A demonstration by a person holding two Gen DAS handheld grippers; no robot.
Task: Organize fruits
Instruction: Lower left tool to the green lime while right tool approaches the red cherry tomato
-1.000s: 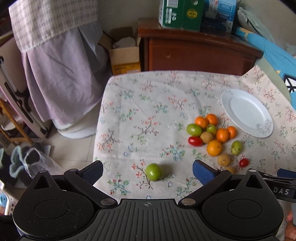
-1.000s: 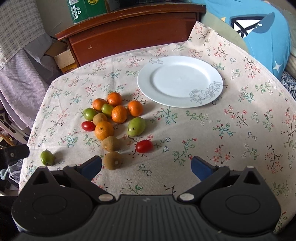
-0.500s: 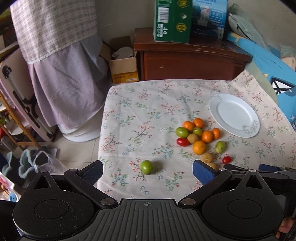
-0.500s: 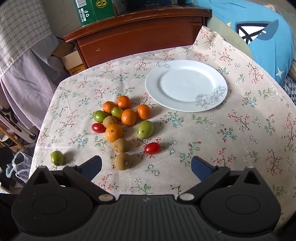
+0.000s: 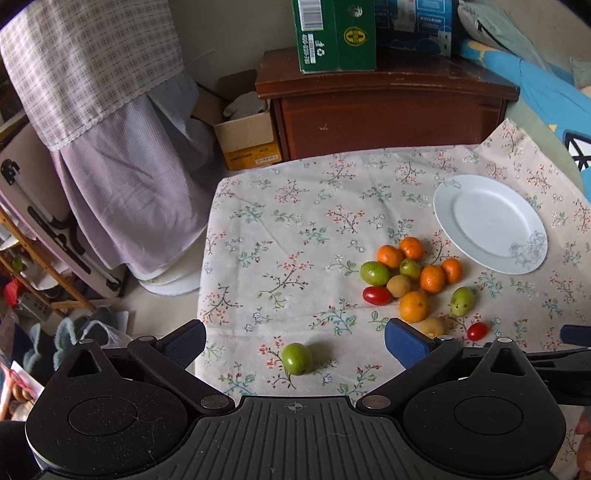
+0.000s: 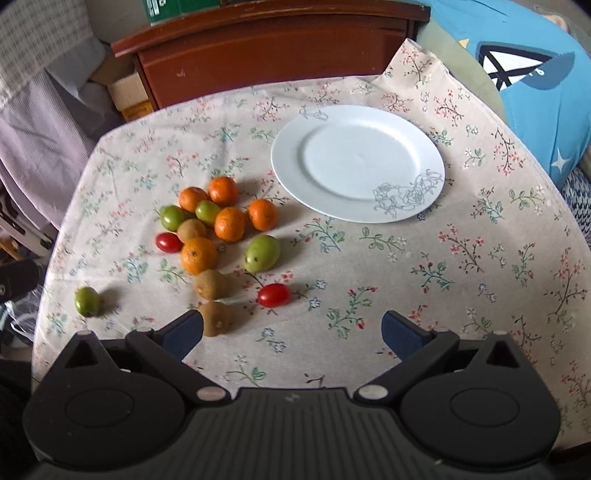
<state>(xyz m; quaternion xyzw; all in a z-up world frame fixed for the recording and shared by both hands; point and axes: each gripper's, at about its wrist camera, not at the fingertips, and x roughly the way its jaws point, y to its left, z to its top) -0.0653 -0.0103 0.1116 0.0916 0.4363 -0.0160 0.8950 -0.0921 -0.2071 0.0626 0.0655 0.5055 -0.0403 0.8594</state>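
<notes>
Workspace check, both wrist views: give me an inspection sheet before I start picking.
Surface: floral tablecloth over the table.
Job's things: white plate bare; five oranges, three kiwis, two cherry tomatoes and green fruits clustered beside it; lone green fruit apart near the edge.
Clutter: nothing seen on the cloth.
Grippers: left gripper and right gripper open, holding nothing.
Cables: nothing seen.
Surroundings: wooden cabinet, green carton, cardboard box.

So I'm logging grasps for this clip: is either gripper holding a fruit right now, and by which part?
Nothing is held. The left gripper and right gripper are both open and empty.
</notes>
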